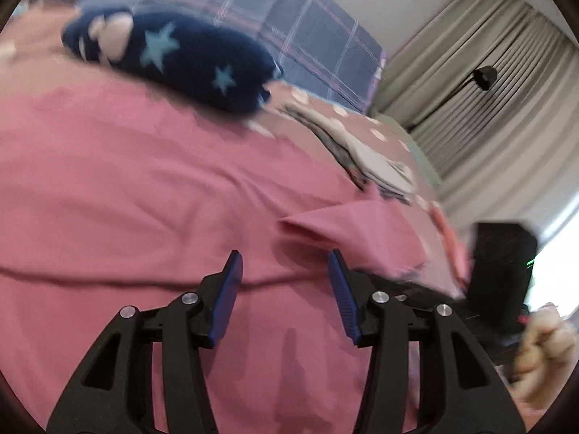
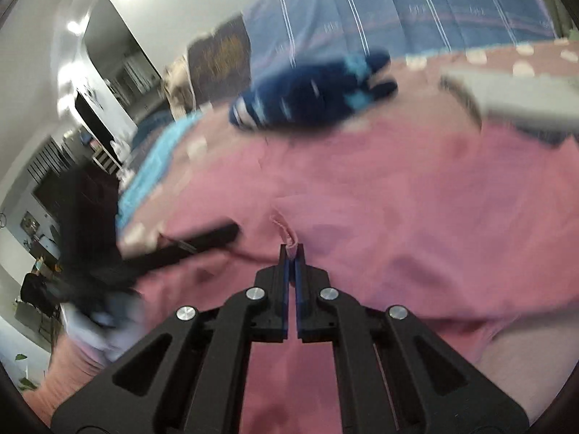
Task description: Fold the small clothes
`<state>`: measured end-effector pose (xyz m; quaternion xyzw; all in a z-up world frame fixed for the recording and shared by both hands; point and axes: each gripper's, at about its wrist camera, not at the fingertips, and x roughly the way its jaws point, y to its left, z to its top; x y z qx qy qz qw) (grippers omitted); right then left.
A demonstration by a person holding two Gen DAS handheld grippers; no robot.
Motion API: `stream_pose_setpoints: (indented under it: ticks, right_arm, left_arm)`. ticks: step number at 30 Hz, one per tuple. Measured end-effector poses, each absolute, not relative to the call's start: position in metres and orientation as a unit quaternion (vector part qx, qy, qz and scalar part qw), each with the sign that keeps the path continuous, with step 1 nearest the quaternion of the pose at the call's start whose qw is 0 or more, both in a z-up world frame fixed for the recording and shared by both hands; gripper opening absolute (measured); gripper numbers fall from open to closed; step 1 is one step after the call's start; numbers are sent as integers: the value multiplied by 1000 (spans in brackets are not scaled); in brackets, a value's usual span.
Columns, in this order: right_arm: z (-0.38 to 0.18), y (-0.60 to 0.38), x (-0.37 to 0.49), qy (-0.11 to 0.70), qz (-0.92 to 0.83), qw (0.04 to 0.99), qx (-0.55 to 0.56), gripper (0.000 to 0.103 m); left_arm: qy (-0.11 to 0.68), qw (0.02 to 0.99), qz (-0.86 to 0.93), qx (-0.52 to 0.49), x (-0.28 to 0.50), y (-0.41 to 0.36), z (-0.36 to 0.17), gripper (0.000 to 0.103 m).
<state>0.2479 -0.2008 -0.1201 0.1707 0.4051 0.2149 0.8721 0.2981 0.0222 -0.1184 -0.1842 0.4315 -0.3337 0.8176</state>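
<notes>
Pink garment [image 1: 152, 195] lies spread across the bed, covering most of the polka-dot bedspread [image 1: 380, 123]. The right claw [image 2: 291, 249] is clamped tight on a small pinch of the pink cloth, blue pads [image 2: 299, 282] pressed together. The left claw [image 1: 286, 264] hovers over the cloth with its jaws apart and nothing between them. Beyond, a navy star-patterned garment [image 1: 188, 61] sits folded near a checked pillow [image 1: 296, 29], beside grey folded clothes [image 1: 376, 159].

Matt pink cloth garment [image 1: 152, 188]; fuzzy navy starred fleece bundle [image 1: 202, 61].
</notes>
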Motion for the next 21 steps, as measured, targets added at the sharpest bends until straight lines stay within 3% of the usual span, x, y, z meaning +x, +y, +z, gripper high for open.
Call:
stream_pose_setpoints:
  ticks: [3,6,11,13,16,17,21]
  right_arm:
    - [-129,-199,242,415,213,870,159,3]
    - [-122,-195,233,404,213,878,141,3]
    - [-110,-182,219,385,219,891,101,3]
    - [-107,-175,218,379,226,893,89,3]
    - [-95,-181,212,364,224,900,81,12]
    - [-88,-190,207,354,225,903,91,20]
    - [-73,-239,194,330,180,920,112,29]
  left_arm:
    - [451,796,-348,-204,302,12,-125,51]
    - [478,769,-362,-222,308,-4,-132,58]
    - [503,749,-363,-231,319,-37,-133,56]
    - [504,756,-364,-204,320,-57,-129,1]
    - [469,792,-361,-148,311,-71,-101,1]
    - [441,809,-368,-126,306,-73,-79,1]
    - [351,863,-353,-84,301,-50,-5,1]
